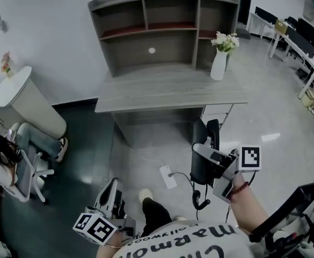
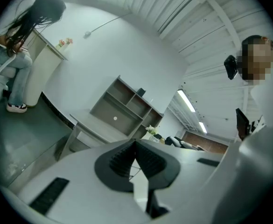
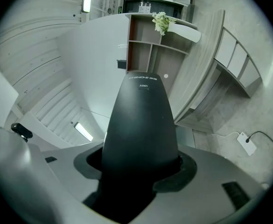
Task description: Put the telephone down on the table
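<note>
Telephone first: the black plastic desk telephone (image 1: pixel 204 163) is not on the table yet, so the task is hardly begun, and a sweep from the left edge shows why. At far left a seated person (image 1: pixel 4 155) on a white chair is beside a white round-topped stand (image 1: pixel 22 98), and neither has a part in this job. Next, low in the head view, is the left gripper (image 1: pixel 112 190), held down near the person's leg. Its own view shows the ribbed dark pads (image 2: pixel 122 160) pressed together with nothing between them, so it is idle. Further right a white power strip (image 1: pixel 167 176) lies on the pale floor with its cable trailing. Beyond it stands the grey wooden desk with a shelved hutch (image 1: pixel 167 90), whose broad top looks bare in the middle and is surely the landing place. Right of centre, the right gripper (image 1: pixel 214 163) is clamped on the telephone, carrying it in the air over the floor, well short of the desk's front edge. The right gripper view shows the black casing (image 3: pixel 138 125) filling the gap between the jaws, which stand wide around it. A black coiled cord (image 1: pixel 199 198) dangles beneath the set. At the desk's right end is a white vase of pale flowers (image 1: pixel 218 64), which the set-down should steer clear of. What is done, by my reading, is the pick-up. Still to do are the carry forward to the desk, the lowering onto its top and the release.
</note>
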`<state>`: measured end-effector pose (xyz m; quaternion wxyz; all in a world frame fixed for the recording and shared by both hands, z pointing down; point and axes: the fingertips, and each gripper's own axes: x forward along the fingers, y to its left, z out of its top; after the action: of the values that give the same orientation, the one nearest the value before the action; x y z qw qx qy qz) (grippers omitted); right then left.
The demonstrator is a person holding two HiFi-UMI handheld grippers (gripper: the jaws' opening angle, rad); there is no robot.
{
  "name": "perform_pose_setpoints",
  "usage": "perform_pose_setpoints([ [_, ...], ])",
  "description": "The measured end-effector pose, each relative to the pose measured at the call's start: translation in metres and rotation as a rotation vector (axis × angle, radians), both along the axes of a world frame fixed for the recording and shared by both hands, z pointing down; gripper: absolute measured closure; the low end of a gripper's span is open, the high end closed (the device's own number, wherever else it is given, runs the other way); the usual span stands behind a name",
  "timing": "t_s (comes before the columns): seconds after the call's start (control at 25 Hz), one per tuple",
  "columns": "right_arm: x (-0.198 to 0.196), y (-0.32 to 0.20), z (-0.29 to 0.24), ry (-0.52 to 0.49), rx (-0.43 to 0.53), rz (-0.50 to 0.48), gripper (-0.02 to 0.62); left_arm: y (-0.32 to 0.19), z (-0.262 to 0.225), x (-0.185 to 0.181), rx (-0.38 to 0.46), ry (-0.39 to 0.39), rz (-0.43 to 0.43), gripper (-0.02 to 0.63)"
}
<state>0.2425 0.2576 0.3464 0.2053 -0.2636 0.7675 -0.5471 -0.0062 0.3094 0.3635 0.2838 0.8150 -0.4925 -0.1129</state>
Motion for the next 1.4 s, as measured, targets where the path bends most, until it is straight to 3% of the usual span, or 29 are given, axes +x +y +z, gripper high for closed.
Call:
perform_pose_setpoints([
  [0.64,-0.019,-0.113,-0.029,-0.015,0.045,0.143,0.311,-0.162,-0.042,-0.025,0.073,0.008,0.139,0.597],
  [1.4,-0.104,-0.221,-0.016,0.012,0.009,0.218,0.311,-0.271,-0.041,-0.133,0.071,0.006,0.156,0.597],
])
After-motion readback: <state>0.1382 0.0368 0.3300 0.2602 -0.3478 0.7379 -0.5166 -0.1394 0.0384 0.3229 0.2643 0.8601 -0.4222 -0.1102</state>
